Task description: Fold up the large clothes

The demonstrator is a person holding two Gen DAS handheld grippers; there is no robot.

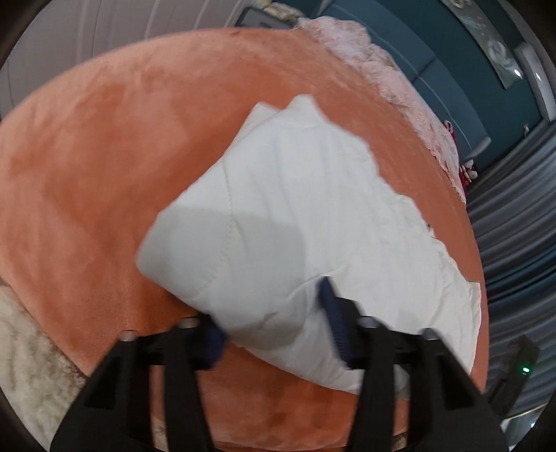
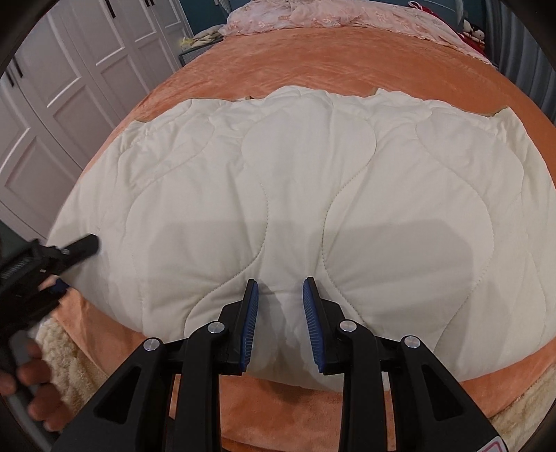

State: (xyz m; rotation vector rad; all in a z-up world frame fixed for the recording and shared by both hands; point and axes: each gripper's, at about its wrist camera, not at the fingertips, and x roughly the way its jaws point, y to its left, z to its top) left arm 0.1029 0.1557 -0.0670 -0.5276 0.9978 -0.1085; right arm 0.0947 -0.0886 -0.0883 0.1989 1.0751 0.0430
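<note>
two claws, left gripper at nine o'clock and right gripper at six, each clench one white quilt's near edge on one orange bedspread.

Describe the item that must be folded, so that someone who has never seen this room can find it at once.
Find the bed with the orange plush cover. On its near half lies a cream-white padded quilt, spread flat. Wavy stitched lines cross its plain surface, unlike the pink lace fabric bunched at the far end and the fluffy cream blanket at the near edge.
</note>
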